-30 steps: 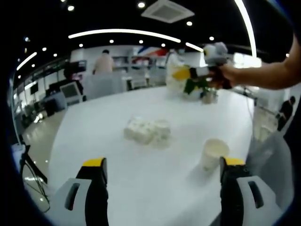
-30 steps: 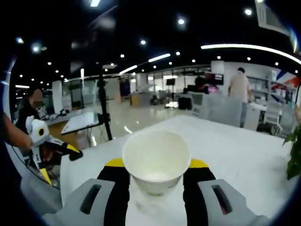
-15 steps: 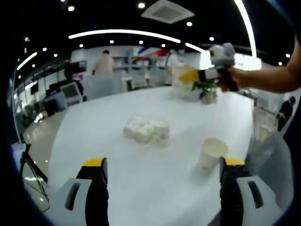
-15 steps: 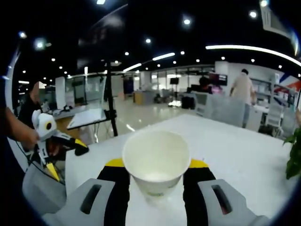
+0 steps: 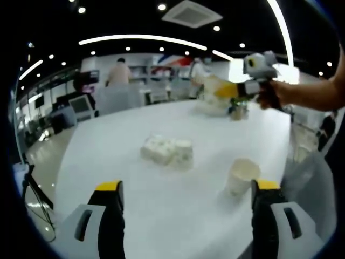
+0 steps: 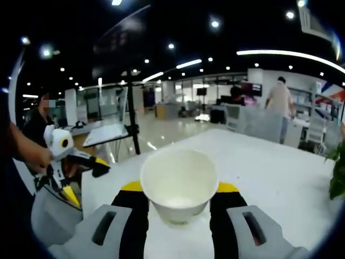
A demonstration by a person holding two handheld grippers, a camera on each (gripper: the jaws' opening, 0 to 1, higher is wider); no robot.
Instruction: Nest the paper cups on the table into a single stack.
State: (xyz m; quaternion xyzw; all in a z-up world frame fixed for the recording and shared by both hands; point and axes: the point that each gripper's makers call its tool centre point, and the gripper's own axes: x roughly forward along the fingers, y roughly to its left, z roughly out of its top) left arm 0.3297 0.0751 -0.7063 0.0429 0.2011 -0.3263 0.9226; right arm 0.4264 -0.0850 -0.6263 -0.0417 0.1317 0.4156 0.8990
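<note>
Several white paper cups (image 5: 167,150) lie bunched together on their sides in the middle of the white table (image 5: 102,156). One more cup (image 5: 242,176) stands upright near my left gripper's right jaw. My left gripper (image 5: 187,185) is open and low over the near table edge, with nothing between its jaws. A hand holds my right gripper (image 5: 223,90) high over the far side of the table. In the right gripper view, that gripper (image 6: 179,189) is shut on an upright paper cup (image 6: 179,175), mouth toward the camera. The left gripper (image 6: 85,179) shows at the left, jaws apart.
A potted plant (image 5: 235,106) stands at the table's far edge, its leaves (image 6: 338,172) at the right. A tripod (image 6: 130,121) stands on the floor beyond the table (image 6: 269,167). A person (image 5: 119,72) stands far back among desks.
In the left gripper view, the right gripper with its cup has moved rightward over the far table. The cups on the table have not moved.
</note>
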